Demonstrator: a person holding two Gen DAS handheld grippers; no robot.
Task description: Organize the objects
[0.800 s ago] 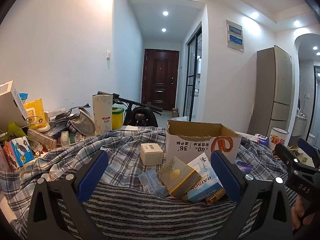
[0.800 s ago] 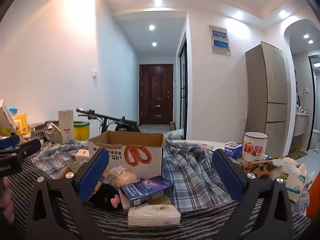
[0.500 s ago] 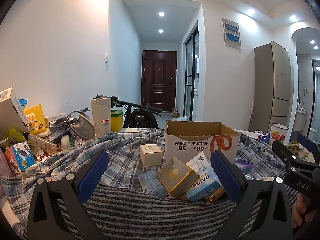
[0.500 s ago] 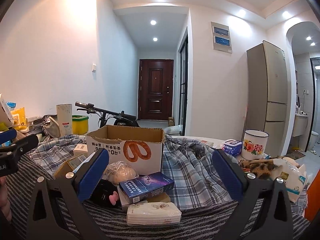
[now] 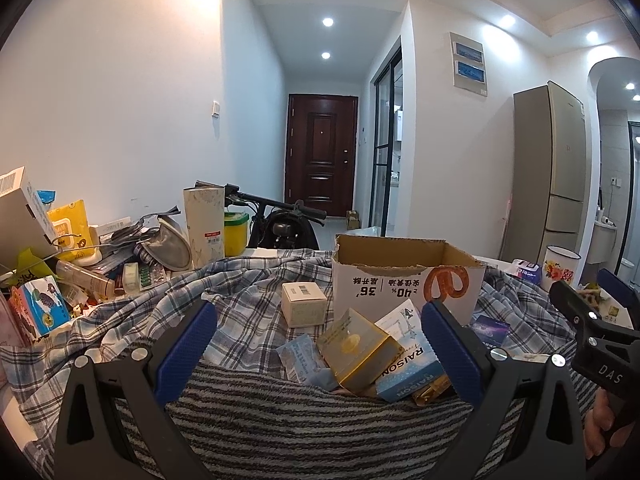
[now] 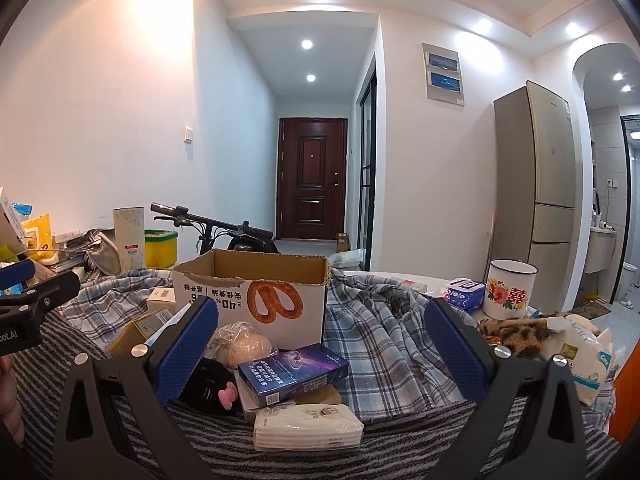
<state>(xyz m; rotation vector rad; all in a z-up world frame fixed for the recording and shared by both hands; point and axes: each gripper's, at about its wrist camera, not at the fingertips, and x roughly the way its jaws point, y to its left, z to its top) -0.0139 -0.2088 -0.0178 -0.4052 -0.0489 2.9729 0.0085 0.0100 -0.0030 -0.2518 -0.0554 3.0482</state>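
Note:
An open cardboard box (image 5: 404,280) with a pretzel print stands on plaid and striped cloth; it also shows in the right wrist view (image 6: 256,292). In front of it lie a yellow box (image 5: 358,350), a blue RAISON box (image 5: 412,364) and a small cream box (image 5: 304,304). My left gripper (image 5: 320,352) is open and empty, held short of these. My right gripper (image 6: 320,348) is open and empty above a dark blue box (image 6: 294,374), a tissue pack (image 6: 308,426), a black plush toy (image 6: 212,384) and a bagged bun (image 6: 240,344).
A clutter pile (image 5: 80,256) with a tall cream carton (image 5: 204,228) fills the left. An enamel mug (image 6: 508,294) and a blue box (image 6: 464,300) stand at the right, with bags (image 6: 560,340) beyond. A bicycle (image 5: 280,224), fridge and hallway lie behind.
Both views have tilted up slightly, so the table objects sit a little lower in frame. Nothing was grasped or moved.

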